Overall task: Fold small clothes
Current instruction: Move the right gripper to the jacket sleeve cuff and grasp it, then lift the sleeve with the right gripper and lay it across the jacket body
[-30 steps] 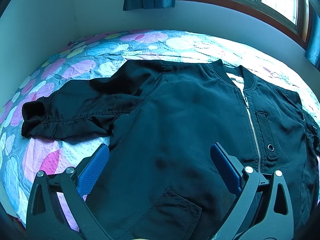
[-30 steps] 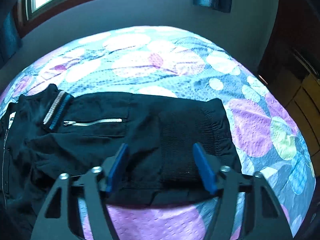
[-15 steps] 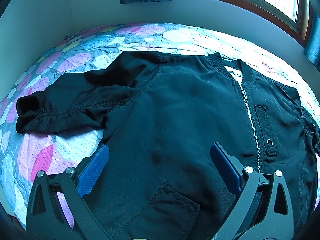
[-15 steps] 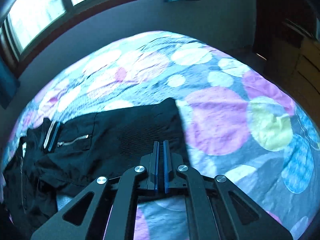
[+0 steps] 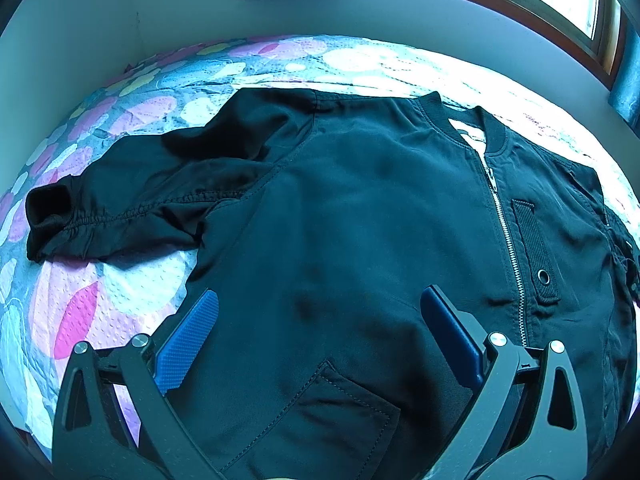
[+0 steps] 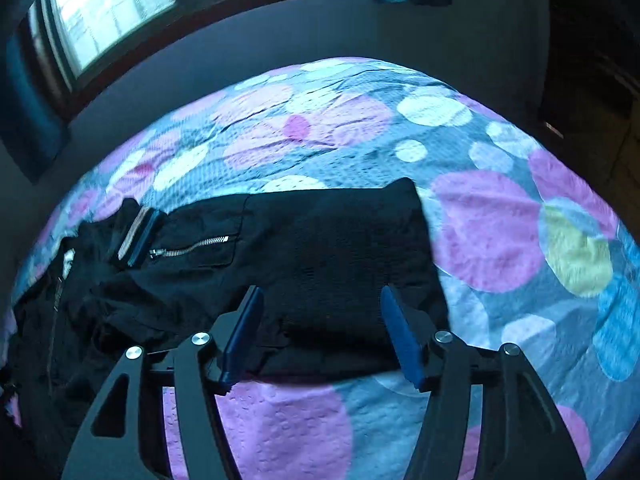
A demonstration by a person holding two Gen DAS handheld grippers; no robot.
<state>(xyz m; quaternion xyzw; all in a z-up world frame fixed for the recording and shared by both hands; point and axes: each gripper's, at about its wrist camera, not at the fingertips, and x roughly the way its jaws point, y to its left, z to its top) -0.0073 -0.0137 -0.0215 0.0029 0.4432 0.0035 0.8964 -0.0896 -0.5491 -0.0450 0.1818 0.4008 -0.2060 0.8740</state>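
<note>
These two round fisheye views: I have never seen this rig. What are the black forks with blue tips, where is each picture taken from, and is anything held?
No robot here: a person carries a two-finger tool in each hand, with a camera looking along its fingers. One view shows the left hand-held gripper, open above the front of a black jacket that lies zipped on a dotted bedspread. The other shows the right hand-held gripper, also open, over the jacket's sleeve cuff. Neither holds anything.

Bare bedspread [image 6: 500, 216] right of jacket sleeve [image 6: 340, 248], wall [image 5: 160, 12] behind bed
</note>
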